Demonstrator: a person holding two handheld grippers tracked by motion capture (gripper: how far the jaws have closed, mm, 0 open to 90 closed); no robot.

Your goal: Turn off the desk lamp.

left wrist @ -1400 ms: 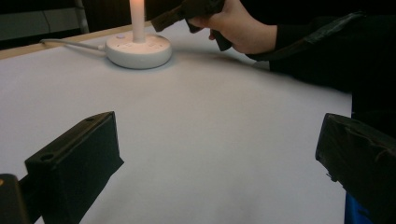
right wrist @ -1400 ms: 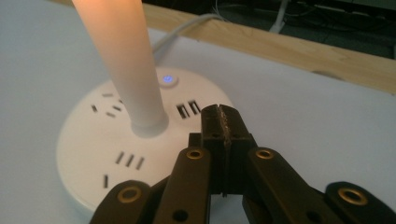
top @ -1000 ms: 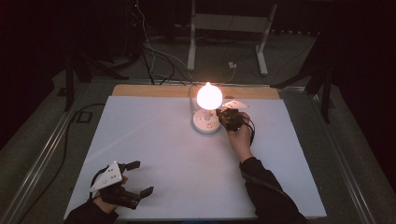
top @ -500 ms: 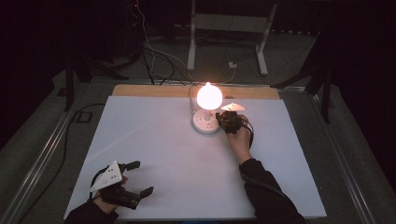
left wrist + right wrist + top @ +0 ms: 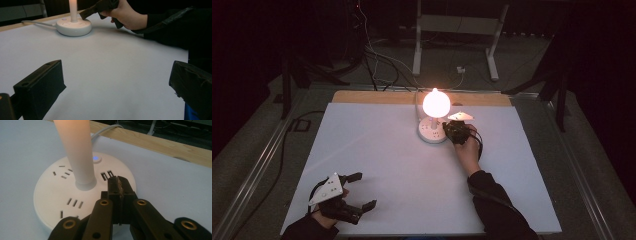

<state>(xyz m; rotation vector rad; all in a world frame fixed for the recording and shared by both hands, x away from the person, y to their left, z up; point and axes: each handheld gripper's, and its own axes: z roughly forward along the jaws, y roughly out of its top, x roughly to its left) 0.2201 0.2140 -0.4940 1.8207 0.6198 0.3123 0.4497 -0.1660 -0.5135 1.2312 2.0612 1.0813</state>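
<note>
Dark room, grey floor (image 5: 257, 150), cables (image 5: 377, 60), white metal stand legs (image 5: 454, 45) behind table

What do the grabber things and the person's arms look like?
Both are black. The left gripper has blocky jaws and a grey three-cornered plate with small dark dots. The right gripper has brass-coloured rivets on its links. The person wears dark sleeves.

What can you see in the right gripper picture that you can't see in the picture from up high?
The right gripper view alone shows the small blue button and the plug slots on the lamp base, with the right claw pressed shut. The high view alone shows the glowing bulb, the left claw open near the table's front, and the dark floor with cables. Both share the round white base and the white table.
</note>
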